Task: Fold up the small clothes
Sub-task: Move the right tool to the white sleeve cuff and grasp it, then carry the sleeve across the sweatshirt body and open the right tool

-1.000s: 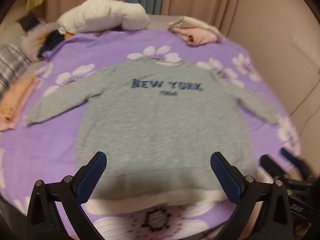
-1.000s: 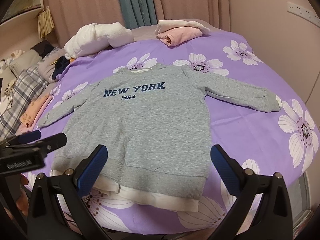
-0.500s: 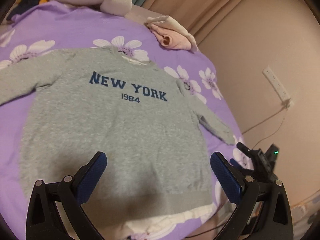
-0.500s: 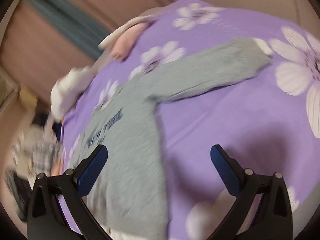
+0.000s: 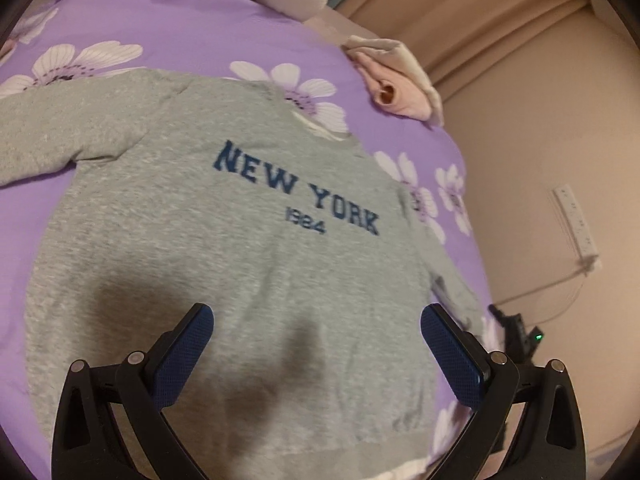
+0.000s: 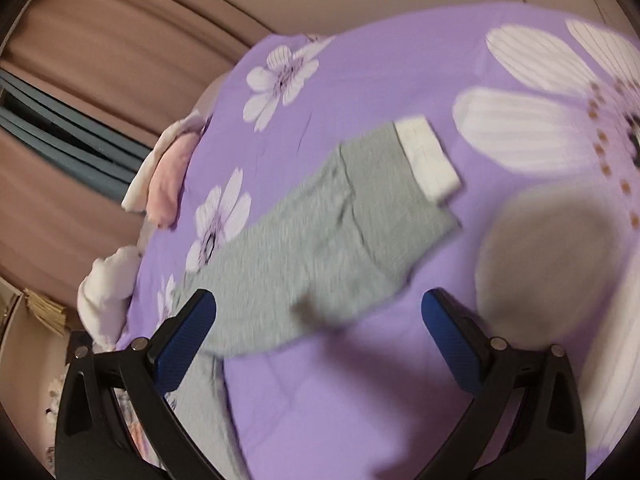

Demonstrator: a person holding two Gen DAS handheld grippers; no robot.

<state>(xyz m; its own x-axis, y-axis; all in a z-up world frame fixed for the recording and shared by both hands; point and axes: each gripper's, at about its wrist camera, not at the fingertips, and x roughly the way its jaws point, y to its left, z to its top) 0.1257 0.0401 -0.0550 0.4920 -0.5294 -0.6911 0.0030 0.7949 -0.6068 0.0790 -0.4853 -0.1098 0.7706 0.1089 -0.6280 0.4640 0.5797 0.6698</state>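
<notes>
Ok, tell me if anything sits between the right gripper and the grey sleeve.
Nothing visible does. The right gripper is open above the sleeve, which lies flat on the purple bedsheet with its white cuff uncovered. The pink folded clothes lie off by the bed's edge.

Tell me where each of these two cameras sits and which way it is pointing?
Left wrist: sits on the left gripper, looking forward and down over the grey sweatshirt lying flat on the purple flowered bedspread; its own open jaws show, and the other gripper's black body at the right edge.
Right wrist: sits on the right gripper, looking down at the sweatshirt's sleeve and its white cuff; only its own open jaws show.
Shared: the sweatshirt, bedspread and pink folded clothes.
</notes>
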